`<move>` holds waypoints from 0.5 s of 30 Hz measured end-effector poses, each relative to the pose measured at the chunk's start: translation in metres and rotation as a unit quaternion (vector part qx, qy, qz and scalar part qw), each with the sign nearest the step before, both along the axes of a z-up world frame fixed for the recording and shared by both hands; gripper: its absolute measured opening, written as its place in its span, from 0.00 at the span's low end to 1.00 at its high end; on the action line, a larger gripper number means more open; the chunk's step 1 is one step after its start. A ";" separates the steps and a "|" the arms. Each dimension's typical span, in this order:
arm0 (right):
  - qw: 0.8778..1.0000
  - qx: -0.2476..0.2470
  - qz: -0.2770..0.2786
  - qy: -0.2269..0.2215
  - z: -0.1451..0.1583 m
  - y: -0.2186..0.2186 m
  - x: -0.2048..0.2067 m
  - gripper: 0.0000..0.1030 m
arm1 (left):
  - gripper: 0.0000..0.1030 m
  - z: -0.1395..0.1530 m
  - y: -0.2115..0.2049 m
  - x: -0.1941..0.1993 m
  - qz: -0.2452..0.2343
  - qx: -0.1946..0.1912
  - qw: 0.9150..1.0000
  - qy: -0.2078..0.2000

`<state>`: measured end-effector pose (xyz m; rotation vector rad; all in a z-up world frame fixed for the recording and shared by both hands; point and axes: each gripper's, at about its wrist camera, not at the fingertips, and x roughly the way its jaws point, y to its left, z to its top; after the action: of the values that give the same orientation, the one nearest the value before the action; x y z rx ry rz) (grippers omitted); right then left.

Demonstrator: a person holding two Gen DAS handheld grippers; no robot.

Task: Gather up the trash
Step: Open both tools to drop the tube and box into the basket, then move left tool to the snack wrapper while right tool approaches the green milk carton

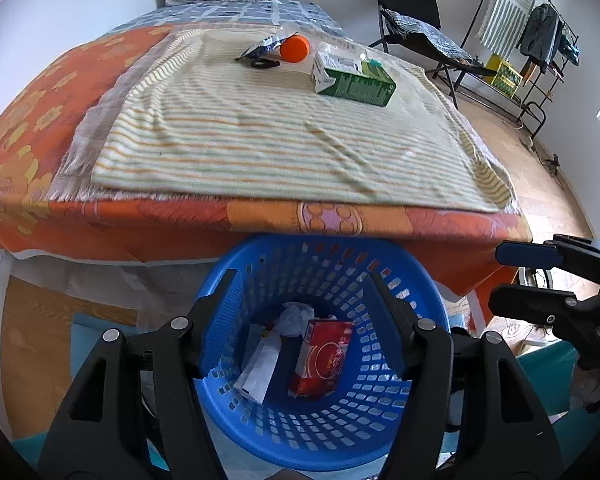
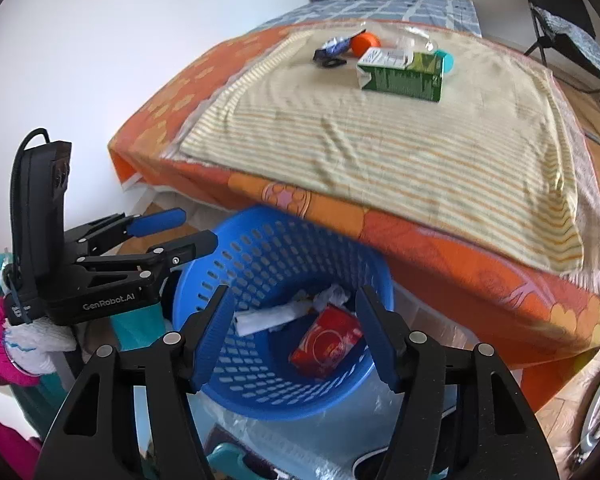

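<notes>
Both grippers hang over the blue basket (image 1: 324, 344) w/ jaws spread wide and nothing in them. Left gripper (image 1: 300, 320) sits right above the basket mouth, right gripper (image 2: 296, 328) just beside it, aimed into the same opening. My guess is a drop was made here and the next grab is due.

The basket is tucked against the bed edge, rim partly under the orange sheet (image 1: 260, 216), which makes sense imo: short trip from bed to bin. Inside: a red box (image 1: 322, 358), a white flat packet (image 1: 260, 368) and some crumpled paper (image 1: 296, 316).

Trash left to collect is up on the striped blanket (image 1: 260, 136), toward the far end: green carton (image 1: 352, 78) lying on its side, an orange lid (image 1: 295, 49) (might be a bottle cap end, can't tell), a blue-white wrapper (image 1: 262, 46) and a small black thing (image 1: 265, 64) touching or nearly touching it.

Room to move: the near half of the blanket is bare, so a straight reach fwd looks open. The carton is nearest and stands apart from the rest, prob the easiest pick. Watch the overhanging bed edge when lifting out of the basket.
</notes>
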<state>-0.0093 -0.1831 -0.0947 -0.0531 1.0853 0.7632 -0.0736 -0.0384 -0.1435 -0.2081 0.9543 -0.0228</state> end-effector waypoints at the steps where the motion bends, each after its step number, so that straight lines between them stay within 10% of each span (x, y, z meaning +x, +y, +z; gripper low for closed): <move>1: 1.000 0.000 -0.002 -0.002 0.002 0.000 0.001 0.61 | 0.63 0.003 0.001 0.004 0.000 -0.002 1.000 -0.001; 15: 0.999 0.022 -0.025 -0.029 0.034 -0.008 0.045 0.62 | 0.63 0.040 0.015 0.052 0.002 0.014 1.000 -0.026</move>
<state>0.0360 -0.1912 -0.0607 -0.0109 1.0109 0.7361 -0.0213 -0.0237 -0.1033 -0.1823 0.9027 -0.0099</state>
